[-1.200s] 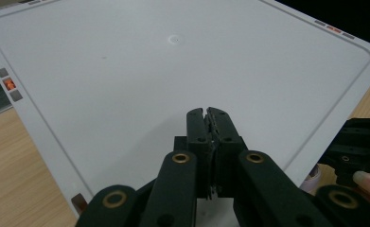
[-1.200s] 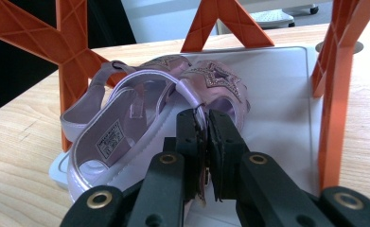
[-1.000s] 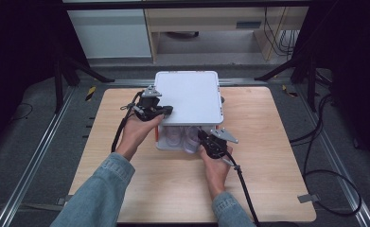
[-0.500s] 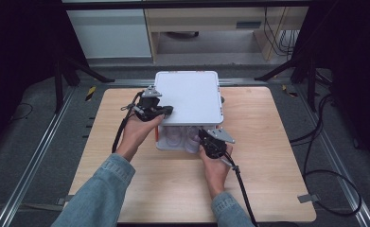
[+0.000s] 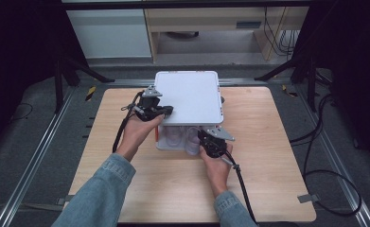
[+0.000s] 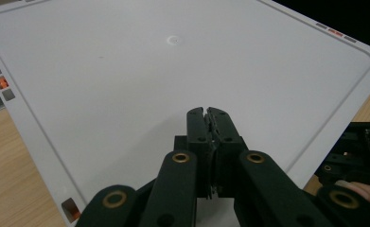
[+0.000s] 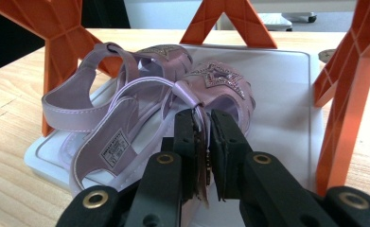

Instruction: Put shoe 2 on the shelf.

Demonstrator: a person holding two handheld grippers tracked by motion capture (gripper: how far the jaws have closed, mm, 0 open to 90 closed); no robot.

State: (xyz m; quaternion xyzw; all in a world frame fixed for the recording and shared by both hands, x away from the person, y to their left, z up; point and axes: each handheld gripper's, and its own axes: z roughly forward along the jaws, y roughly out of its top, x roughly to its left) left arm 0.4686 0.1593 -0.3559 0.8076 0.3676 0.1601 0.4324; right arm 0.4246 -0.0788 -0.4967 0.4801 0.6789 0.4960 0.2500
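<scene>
Nothing moved since prior frame — white shelf [image 5: 188, 97] hides sandals [image 7: 140, 113].

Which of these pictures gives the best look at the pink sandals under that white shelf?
The right gripper view: the lilac sandals lie close up on the lower white tray, star trim and straps clear, the right gripper shut on a strap. The high view gives a pale glimpse beneath the top panel. The left gripper view faces that panel.
</scene>
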